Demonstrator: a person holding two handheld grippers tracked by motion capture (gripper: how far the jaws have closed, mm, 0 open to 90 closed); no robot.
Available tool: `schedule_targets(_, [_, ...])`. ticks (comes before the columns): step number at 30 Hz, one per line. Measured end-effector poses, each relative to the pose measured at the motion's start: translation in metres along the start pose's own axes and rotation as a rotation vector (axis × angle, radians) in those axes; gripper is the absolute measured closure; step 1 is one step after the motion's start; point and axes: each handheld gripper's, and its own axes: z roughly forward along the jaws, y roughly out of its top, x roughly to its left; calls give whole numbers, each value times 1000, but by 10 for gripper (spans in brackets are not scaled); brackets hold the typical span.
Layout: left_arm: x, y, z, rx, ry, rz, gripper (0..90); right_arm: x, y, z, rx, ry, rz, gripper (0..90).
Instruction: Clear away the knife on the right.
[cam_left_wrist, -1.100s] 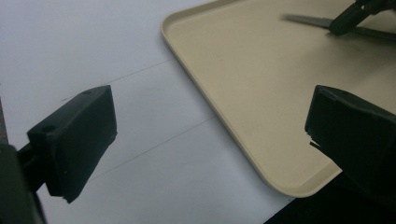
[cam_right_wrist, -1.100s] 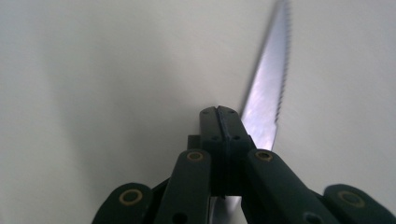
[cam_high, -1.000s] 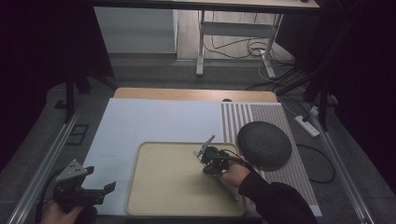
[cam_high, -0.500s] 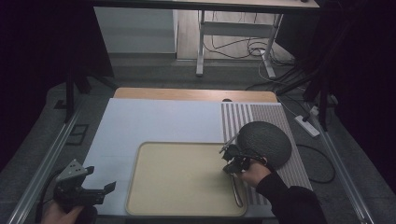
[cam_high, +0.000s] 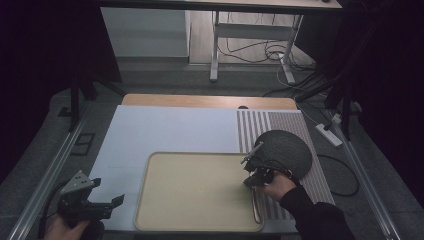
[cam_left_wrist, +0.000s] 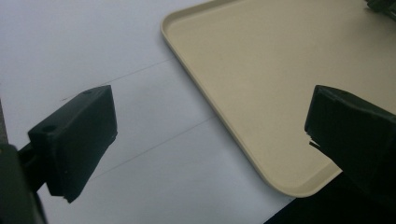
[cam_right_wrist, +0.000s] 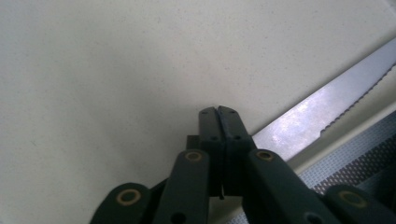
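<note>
Knife (cam_right_wrist: 317, 116) lies flat along the right edge of the tan tray (cam_high: 200, 220) on the counter (cam_high: 165, 130). Right gripper (cam_high: 248, 183) fingers are pressed together, holding nothing. Left gripper (cam_high: 119, 201) fingers are spread wide, empty.

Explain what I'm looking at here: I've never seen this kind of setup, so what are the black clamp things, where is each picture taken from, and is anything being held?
A person sits at a table with a hand-held two-jaw gripper in each hand. The high view looks down from above the person. There the left gripper hangs near the table's front left corner, and the right gripper is over the right part of the beige tray, beside a dark round mat on a striped placemat.

The other two pictures come from cameras riding on the grippers. The left gripper view shows its jaws wide apart over the pale table sheet and the tray's corner. The right gripper view shows its jaws pressed together with nothing between them, beside a serrated knife blade lying on the tray. Nothing is held.
</note>
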Motion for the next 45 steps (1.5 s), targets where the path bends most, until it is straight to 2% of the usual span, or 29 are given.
schedule_targets(3, [0,0,0,3,0,1,33,-1,1,-3,-34,17,27,844])
schedule_targets(8, [0,0,1,6,1,5,33,0,3,-7,-68,4,34,769])
schedule_targets(14, [0,0,1,6,2,5,33,4,5,-13,-105,-6,37,610])
schedule_targets(18, [0,0,1,5,2,4,33,6,7,-15,-111,-24,33,494])
schedule_targets(21, [0,0,1,5,2,5,33,8,8,-16,-118,-22,34,442])
schedule_targets(25, [0,0,1,6,2,5,33,9,7,-20,-125,-24,47,317])
schedule_targets(30, [-1,0,0,5,2,6,33,8,4,-25,-158,-11,60,278])
schedule_targets(35, [0,0,0,4,2,5,33,4,-3,-29,-207,-11,85,134])
schedule_targets(39, [-1,0,1,5,2,7,33,4,-10,-30,-215,-54,68,72])
schedule_targets(41, [-1,0,1,6,2,6,33,4,-12,-30,-219,-55,68,23])
schedule_targets(45, [-1,0,1,6,2,7,33,5,-17,-32,-236,-80,60,0])
